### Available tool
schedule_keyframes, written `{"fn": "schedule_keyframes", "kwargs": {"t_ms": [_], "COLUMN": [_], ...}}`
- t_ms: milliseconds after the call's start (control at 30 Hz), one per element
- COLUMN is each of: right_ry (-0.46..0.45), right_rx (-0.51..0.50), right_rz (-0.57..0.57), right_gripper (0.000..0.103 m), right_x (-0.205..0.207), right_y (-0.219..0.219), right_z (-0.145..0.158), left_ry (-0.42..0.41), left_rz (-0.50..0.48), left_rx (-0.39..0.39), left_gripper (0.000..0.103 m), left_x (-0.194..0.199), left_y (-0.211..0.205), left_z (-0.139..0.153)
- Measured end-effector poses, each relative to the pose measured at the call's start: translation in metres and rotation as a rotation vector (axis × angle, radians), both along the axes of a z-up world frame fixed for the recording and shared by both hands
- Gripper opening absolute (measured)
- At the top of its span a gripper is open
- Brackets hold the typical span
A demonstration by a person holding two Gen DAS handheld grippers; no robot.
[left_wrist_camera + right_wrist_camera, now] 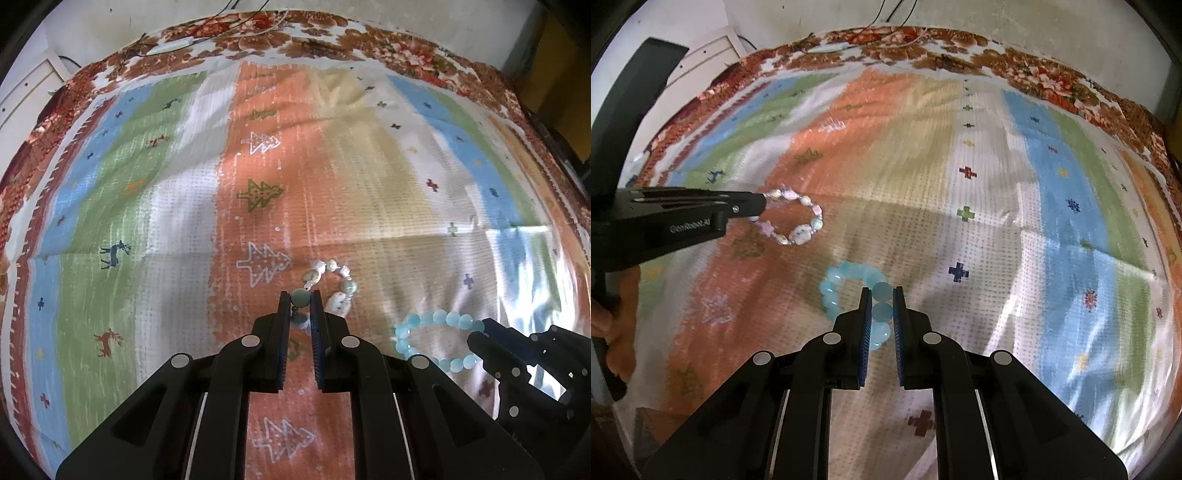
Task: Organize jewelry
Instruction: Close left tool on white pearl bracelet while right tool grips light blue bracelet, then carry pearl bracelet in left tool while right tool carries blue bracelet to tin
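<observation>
"GenRobot.AI" on left tool [759, 206]

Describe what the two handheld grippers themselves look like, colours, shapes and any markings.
Both the left gripper and the right gripper are matte black plastic, with angular linkage arms, round silver pivot pins and flat fingers faced with ribbed blue pads. White lettering marks the left one's side in the right wrist view. No cables are visible.

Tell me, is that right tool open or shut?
Shut: the right tool pinches the blue bracelet, beads caught between its fingers.
</observation>
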State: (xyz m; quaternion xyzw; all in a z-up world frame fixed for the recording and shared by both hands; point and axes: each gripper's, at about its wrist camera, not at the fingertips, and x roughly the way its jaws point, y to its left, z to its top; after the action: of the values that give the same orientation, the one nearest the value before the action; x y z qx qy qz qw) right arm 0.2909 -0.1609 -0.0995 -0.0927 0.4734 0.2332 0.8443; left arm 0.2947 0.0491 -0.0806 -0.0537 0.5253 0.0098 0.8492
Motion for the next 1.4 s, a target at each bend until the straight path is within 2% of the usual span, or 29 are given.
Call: {"fn": "schedule_keyframes", "kwargs": {"t_ms": [1000, 1400], "right_ry": [-0.083, -0.123], "right_rx": [0.078, 0.117], "right_rz": [0.016, 0.030], "right_gripper": [0.012, 0.012], "right_x": [-0.061, -0.091], "right_y": [-0.018, -0.026], "right_z": [0.052, 0.074], "left_ry": [-0.111, -0.165], "left_rz": [0.028, -0.011], "left_rx": [-0.087, -0.091], "left_gripper": [0.010, 0.010], "left_x": [-0.072, -0.115], "left_y": [-0.001, -0.014], "left_z": [0.058, 0.077]}}
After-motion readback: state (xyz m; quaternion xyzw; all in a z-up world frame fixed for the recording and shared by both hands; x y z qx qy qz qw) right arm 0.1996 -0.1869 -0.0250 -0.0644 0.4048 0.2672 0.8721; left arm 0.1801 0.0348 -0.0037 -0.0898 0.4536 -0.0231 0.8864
